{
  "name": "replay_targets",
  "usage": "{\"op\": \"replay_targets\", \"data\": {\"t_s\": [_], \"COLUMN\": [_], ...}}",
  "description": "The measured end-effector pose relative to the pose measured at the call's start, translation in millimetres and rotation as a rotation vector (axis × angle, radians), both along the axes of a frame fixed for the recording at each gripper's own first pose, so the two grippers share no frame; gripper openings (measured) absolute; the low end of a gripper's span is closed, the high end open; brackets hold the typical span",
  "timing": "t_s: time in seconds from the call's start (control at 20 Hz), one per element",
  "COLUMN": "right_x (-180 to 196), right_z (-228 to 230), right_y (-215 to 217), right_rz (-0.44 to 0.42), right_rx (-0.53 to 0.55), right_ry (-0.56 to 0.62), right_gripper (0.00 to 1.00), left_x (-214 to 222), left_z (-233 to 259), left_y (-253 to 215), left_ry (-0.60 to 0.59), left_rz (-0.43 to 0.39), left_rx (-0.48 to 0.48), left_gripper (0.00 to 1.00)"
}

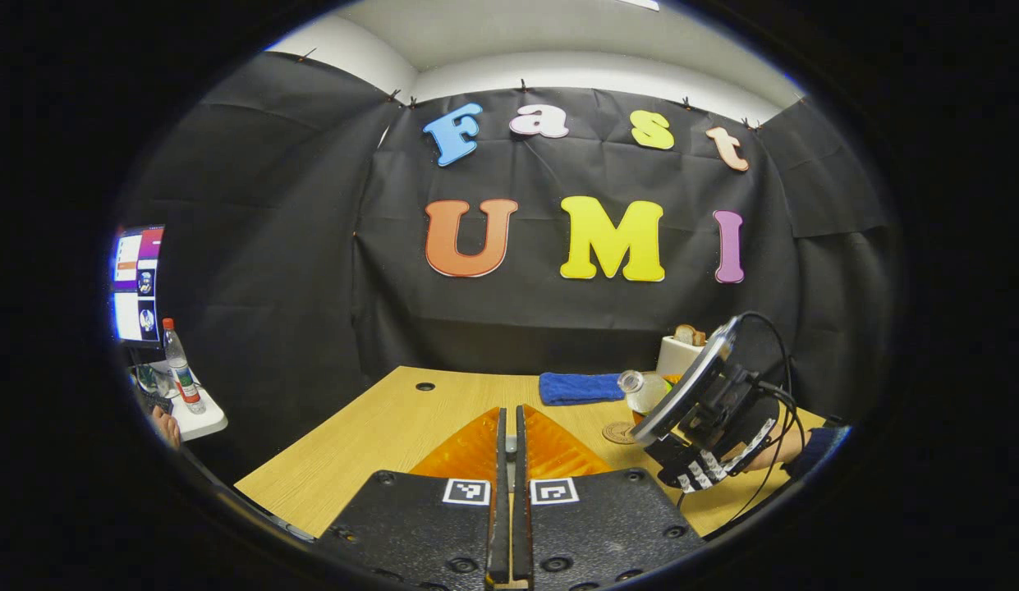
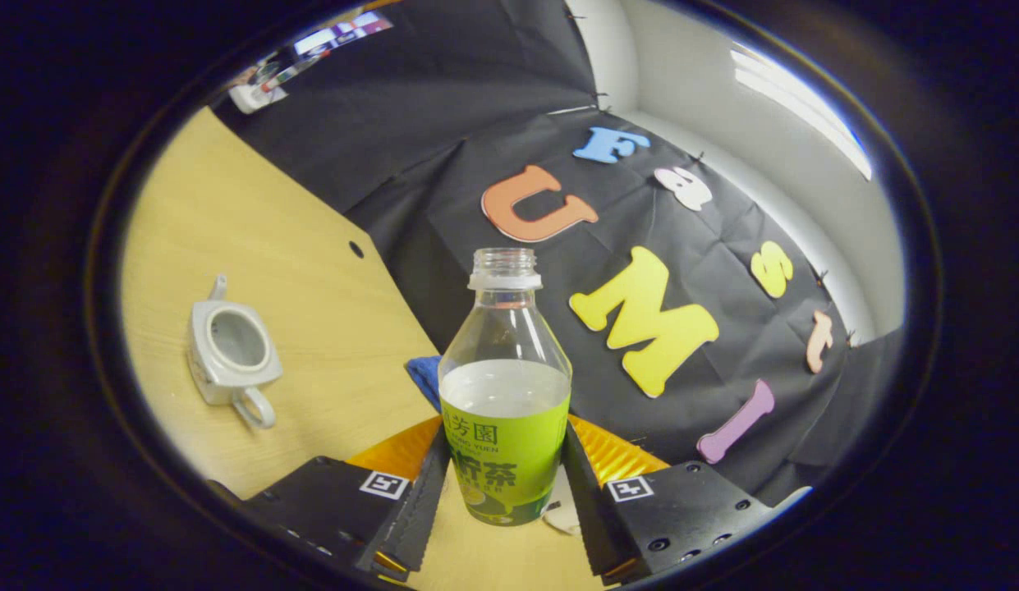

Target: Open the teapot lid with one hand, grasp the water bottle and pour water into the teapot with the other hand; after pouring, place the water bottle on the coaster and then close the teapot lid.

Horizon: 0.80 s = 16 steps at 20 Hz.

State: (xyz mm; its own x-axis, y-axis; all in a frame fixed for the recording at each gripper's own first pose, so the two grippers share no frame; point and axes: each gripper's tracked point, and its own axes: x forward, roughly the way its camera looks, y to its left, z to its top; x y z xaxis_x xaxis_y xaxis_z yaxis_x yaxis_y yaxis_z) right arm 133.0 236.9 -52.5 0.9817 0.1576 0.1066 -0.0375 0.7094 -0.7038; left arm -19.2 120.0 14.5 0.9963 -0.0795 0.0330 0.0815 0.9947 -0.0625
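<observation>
Right gripper point(image 2: 502, 484) has its fingers clamped on the water bottle point(image 2: 506, 394) – uncapped, tilted above the table point(image 2: 254, 246). Teapot point(image 2: 230, 351) sits open, lidless. Left gripper point(image 1: 510, 443) is pinched closed, empty.

Left gripper point(image 1: 510, 460) closed, empty, level over the worktop; right gripper point(image 2: 504, 484) tilted, clamping the bottle point(image 2: 506, 386)

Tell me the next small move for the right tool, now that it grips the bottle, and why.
Probably carry the water bottle over toward the teapot before tipping. The right tool holds it by its label, uncapped and partly full. The teapot's top is open, off to the side on the table, so tipping now would likely spill.
</observation>
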Motion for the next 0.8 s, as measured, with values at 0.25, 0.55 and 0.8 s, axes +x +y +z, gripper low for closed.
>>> {"op": "replay_targets", "data": {"t_s": [0.25,0.55,0.8], "right_x": [27,75,94], "right_z": [18,-26,-50], "right_y": [-33,-49,-28], "right_rz": [-0.052,-0.091,-0.028], "right_rx": [0.334,0.632,0.82], "right_ry": [0.014,0.238,0.413], "right_gripper": [0.72,0.74,0.74], "left_x": [0,7,14], "left_z": [-2,-7,-16], "left_y": [0,-8,-12], "left_ry": [0.004,0.016,0.041], "left_rz": [-0.001,-0.01,-0.01], "left_rx": [-0.002,0.001,0.017], "left_gripper": [0.04,0.04,0.04]}}
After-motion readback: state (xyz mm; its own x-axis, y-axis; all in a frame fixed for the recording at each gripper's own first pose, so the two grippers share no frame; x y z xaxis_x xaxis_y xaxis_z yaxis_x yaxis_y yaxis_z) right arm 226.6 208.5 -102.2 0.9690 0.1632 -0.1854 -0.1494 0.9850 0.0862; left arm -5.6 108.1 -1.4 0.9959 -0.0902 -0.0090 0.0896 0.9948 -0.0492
